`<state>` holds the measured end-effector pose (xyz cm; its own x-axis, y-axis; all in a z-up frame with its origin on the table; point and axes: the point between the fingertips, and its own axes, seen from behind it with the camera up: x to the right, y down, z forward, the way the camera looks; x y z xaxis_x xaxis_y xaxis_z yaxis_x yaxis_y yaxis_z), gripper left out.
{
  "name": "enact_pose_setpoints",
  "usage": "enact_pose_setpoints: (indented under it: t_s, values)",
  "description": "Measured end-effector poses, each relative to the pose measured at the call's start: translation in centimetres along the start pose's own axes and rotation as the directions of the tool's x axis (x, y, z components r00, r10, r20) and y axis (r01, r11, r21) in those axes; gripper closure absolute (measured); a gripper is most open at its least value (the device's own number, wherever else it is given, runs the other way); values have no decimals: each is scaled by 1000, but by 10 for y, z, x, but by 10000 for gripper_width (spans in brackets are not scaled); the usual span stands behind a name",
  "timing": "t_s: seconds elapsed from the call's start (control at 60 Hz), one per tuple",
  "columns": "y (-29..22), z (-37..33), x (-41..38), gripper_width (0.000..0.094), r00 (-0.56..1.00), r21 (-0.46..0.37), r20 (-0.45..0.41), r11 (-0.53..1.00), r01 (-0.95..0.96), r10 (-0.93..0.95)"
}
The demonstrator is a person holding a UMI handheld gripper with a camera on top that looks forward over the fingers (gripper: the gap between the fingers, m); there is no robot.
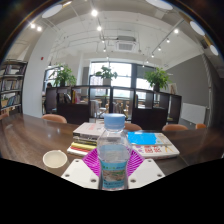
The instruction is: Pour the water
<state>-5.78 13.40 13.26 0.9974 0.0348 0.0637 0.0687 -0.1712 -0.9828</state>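
A clear plastic water bottle (pixel 113 150) with a blue cap and a light blue label stands upright between my fingers. The magenta pads (pixel 92 160) press against both of its sides, so my gripper (pixel 113 172) is shut on the bottle. The bottle hides the space between the pads. A small white cup (pixel 55 158) sits on the dark wooden table (pixel 30 140), to the left of the bottle and a little ahead of the fingers.
Stacked books (pixel 88 131) lie on the table behind the bottle, with a blue book (pixel 142 138) and an open magazine (pixel 157 149) to the right. Wooden chairs (pixel 55 119) stand along the table's far side. Potted plants and large windows lie beyond.
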Motion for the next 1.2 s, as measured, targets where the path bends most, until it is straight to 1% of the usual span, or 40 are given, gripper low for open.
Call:
enact_pose_setpoints:
  t_s: [0.083, 0.117, 0.2, 0.233, 0.317, 0.333, 0.367, 0.4, 0.517, 0.533, 0.567, 0.6, 0.633, 0.65, 0.667, 0.717, 0.733, 0.8, 0.883, 0.95, 1.017, 1.067, 1.2]
  values:
    - [19, 2, 8, 650, 1000, -12, 5, 1000, -16, 16]
    - [31, 5, -1, 652, 1000, -15, 9, 1000, -13, 13]
    - [55, 11, 1, 651, 999, -49, 9, 998, -35, 35]
    - [54, 12, 2, 644, 999, -18, 16, 999, -42, 42]
    - [53, 6, 4, 647, 999, -32, 10, 998, -45, 46]
    - [53, 6, 4, 622, 999, -34, 7, 998, -47, 47]
    - [54, 7, 4, 618, 999, -35, 4, 998, -44, 44]
    - [50, -2, 6, 584, 999, -37, -2, 998, -45, 45]
    - [56, 10, 3, 449, 999, -20, -13, 999, -36, 35]
    - [58, 10, 2, 417, 999, -26, -14, 999, -33, 32]
    - [61, 0, 6, 328, 999, -53, -21, 998, -31, 30]
    - [66, -5, 5, 203, 999, -76, -21, 996, -39, 38]
    - [68, -12, 2, 81, 999, -82, -15, 995, -48, 47]
    - [68, -16, 1, 63, 999, -82, -13, 995, -51, 51]
    - [68, -20, 1, 94, 998, -83, -13, 995, -56, 55]
    - [77, -33, 0, 99, 997, -103, -25, 992, -69, 67]
    - [80, -39, -1, 85, 997, -114, -29, 991, -73, 70]
    - [91, -63, -4, 84, 995, -148, -47, 984, -94, 88]
    - [102, -94, -15, 82, 993, -186, -32, 975, -121, 117]
    - [106, -121, -24, 80, 989, -200, -35, 968, -149, 145]
    - [106, -147, -35, 85, 990, -199, -28, 970, -140, 137]
    - [105, -165, -37, 83, 991, -192, -42, 972, -136, 130]
    - [88, -206, -51, 80, 993, -166, -40, 979, -116, 111]
